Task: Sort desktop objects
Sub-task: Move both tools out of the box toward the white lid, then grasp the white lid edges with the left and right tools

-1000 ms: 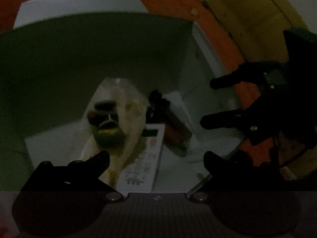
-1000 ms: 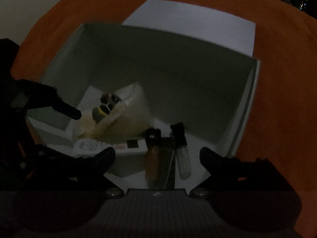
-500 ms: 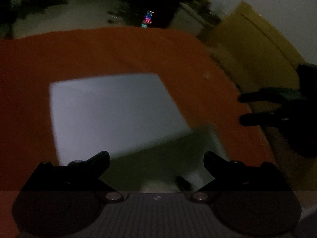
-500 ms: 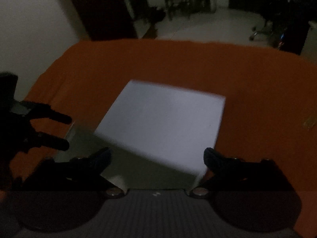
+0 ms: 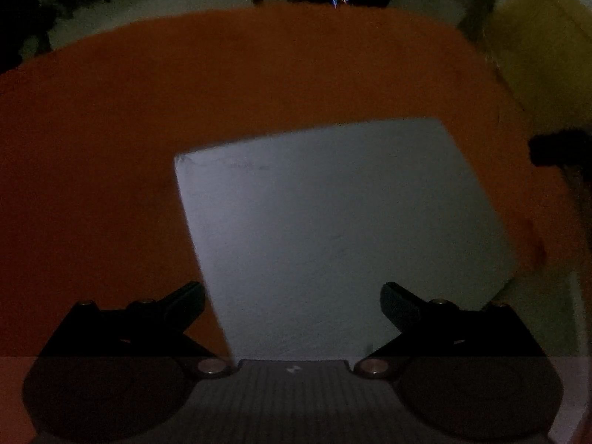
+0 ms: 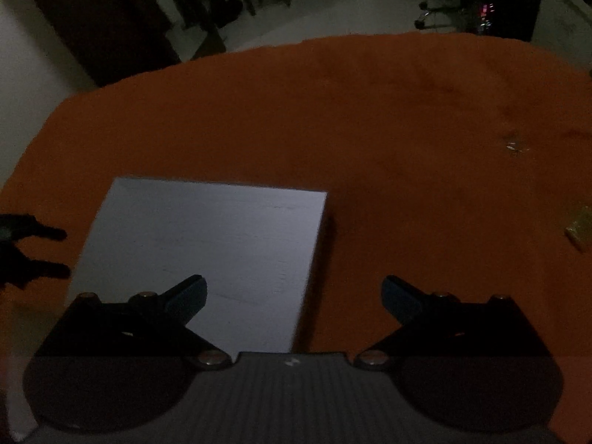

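Note:
A flat white lid [image 5: 333, 229] lies on the orange tablecloth [image 5: 111, 148], just ahead of my left gripper [image 5: 292, 296], which is open and holds nothing. In the right wrist view the same lid [image 6: 207, 244] lies ahead and to the left of my right gripper [image 6: 294, 292], also open and holding nothing. My left gripper [image 6: 66, 252] shows at the left edge beside the lid, its two fingers apart. A dark finger [image 5: 555, 148] of the right gripper pokes in from the right edge. The open box and the things inside it are out of view.
A small yellowish object [image 6: 581, 229] and a tiny pale scrap [image 6: 512, 146] lie on the cloth to the right. Yellow furniture [image 5: 536, 37] stands beyond the table's right edge. A dim room with chairs lies behind the table.
Both grippers have lifted out of the open box and tilted up, so the box's contents have dropped out of view. The lid and far table now fill the frames. Both stayed open.

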The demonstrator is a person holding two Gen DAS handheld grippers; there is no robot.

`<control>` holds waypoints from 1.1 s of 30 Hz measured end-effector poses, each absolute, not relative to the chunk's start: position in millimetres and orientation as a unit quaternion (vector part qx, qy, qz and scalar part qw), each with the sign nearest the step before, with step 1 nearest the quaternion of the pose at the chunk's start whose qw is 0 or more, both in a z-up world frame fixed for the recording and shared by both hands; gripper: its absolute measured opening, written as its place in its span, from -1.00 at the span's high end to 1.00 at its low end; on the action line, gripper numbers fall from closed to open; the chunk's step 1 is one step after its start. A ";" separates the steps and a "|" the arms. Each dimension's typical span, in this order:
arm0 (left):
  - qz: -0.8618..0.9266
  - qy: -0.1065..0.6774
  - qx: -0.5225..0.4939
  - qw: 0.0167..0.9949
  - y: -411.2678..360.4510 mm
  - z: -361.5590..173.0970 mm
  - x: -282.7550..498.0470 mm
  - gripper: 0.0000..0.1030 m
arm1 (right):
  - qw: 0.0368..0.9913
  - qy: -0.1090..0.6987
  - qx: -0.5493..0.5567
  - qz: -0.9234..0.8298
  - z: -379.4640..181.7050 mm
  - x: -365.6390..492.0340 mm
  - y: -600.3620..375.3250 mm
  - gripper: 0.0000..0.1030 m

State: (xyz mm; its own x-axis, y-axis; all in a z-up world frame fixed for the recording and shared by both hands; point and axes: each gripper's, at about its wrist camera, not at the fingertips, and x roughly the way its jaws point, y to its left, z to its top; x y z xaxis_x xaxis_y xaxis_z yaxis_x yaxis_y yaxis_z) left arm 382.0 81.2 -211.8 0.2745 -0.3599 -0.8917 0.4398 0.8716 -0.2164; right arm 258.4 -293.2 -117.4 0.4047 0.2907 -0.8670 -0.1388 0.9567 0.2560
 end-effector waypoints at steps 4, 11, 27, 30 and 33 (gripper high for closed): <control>-0.258 0.564 0.018 0.784 97.5 -233.8 396.9 -0.99 | 0.826 0.542 0.071 0.136 -144.8 272.4 -287.8 -0.99; -0.259 0.577 -0.007 0.775 105.4 -266.1 396.8 -0.99 | 0.812 0.554 0.090 0.159 -167.2 279.6 -267.6 -1.00; -0.239 0.581 -0.028 0.777 85.7 -292.4 402.1 -1.00 | 0.783 0.599 0.087 0.142 -206.4 292.1 -253.6 -1.00; -0.245 0.580 -0.033 0.776 88.4 -295.9 400.6 -1.00 | 0.764 0.615 0.104 0.164 -218.0 296.0 -243.7 -1.00; -0.243 0.584 -0.049 0.773 96.5 -297.6 399.9 -0.99 | 0.763 0.619 0.102 0.157 -224.1 301.4 -230.3 -1.00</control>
State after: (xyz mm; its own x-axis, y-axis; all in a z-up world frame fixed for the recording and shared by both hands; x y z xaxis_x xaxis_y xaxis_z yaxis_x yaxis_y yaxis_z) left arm 399.9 96.5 -297.6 0.2004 -0.4331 -0.8788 0.3177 0.8772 -0.3599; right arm 301.4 -230.3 -224.1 0.1840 0.3649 -0.9127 -0.1128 0.9302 0.3492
